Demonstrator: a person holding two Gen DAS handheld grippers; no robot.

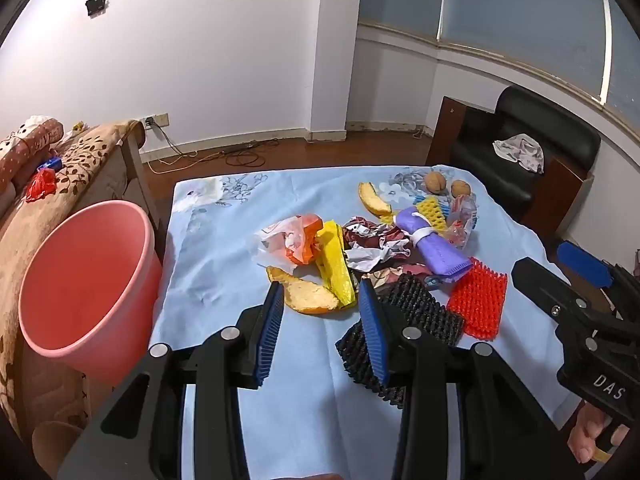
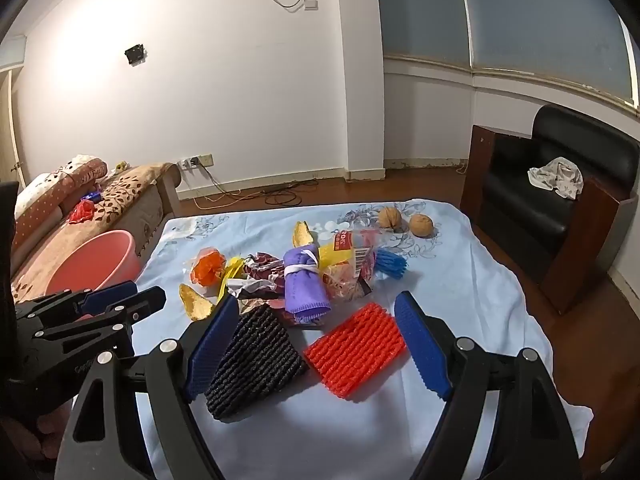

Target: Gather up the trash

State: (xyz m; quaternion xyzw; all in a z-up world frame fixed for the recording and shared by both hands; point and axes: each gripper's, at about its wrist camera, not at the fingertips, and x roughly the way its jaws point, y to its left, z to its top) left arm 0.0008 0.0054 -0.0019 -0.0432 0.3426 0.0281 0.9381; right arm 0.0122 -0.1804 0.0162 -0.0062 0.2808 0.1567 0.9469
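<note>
Over the blue floral cloth (image 2: 460,280), my right gripper (image 2: 320,344) gapes wide and empty around black (image 2: 256,356) and red foam nets (image 2: 354,346); my left gripper (image 1: 326,320) hovers half-open, empty, nearer the pink plastic bin (image 1: 84,276) for dropping.

Both wrist views look forward and down, close over the same littered table (image 1: 224,240).

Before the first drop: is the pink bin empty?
Looks empty: the left wrist view shows only bare pink wall inside the pink bin; its very bottom is hidden.
</note>
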